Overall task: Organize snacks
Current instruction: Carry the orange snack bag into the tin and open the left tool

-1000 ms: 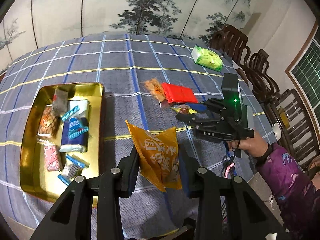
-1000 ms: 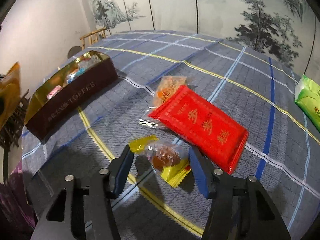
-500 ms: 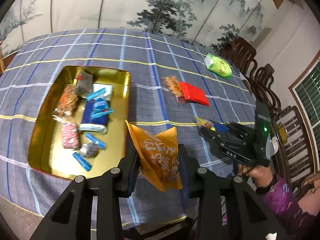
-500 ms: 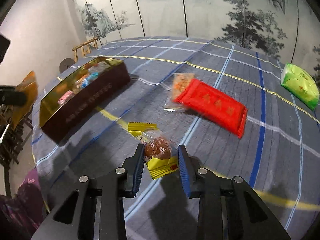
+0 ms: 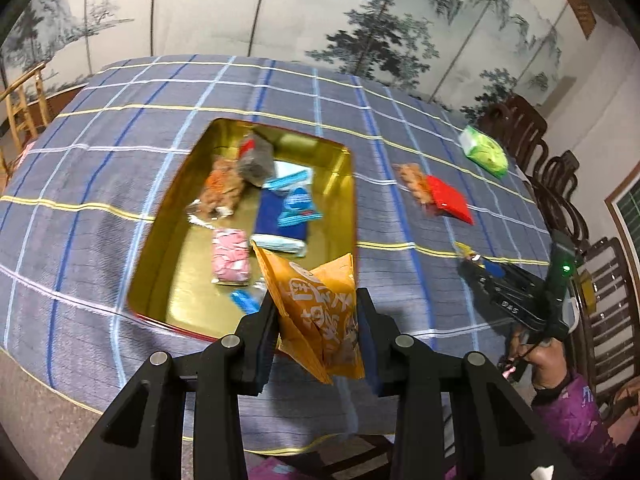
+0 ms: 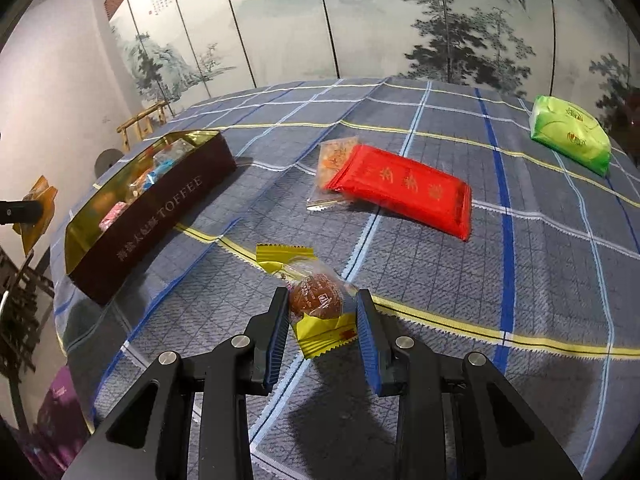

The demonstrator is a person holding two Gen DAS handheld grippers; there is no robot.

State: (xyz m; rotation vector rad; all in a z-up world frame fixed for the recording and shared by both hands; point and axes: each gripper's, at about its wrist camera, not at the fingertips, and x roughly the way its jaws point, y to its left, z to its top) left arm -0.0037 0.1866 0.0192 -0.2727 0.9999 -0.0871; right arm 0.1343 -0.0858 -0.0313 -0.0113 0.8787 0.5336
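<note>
The checked cloth (image 6: 540, 264) covers my whole table, and on its left part sits the gold tin (image 5: 172, 216), its dark outer wall lettered TOFFEE, already holding a pink pack (image 5: 229, 255), a blue pack (image 5: 280, 220), an orange bag and several small wrapped sweets. Right of the tin, well apart from it, lies the red pack (image 6: 404, 194) with a clear bag (image 6: 334, 160) of orange snacks tucked partly under its far-left end, and farther back to the right the green pack (image 6: 570, 134). My left tongs (image 5: 318, 340) pinch the orange packet (image 5: 316, 312) upright above the tin's near right corner. My right tongs (image 6: 323, 320) are pressed on the yellow-wrapped brown sweet (image 6: 318, 300), lifted over the cloth between the tin and the red pack, nearer to me.
</note>
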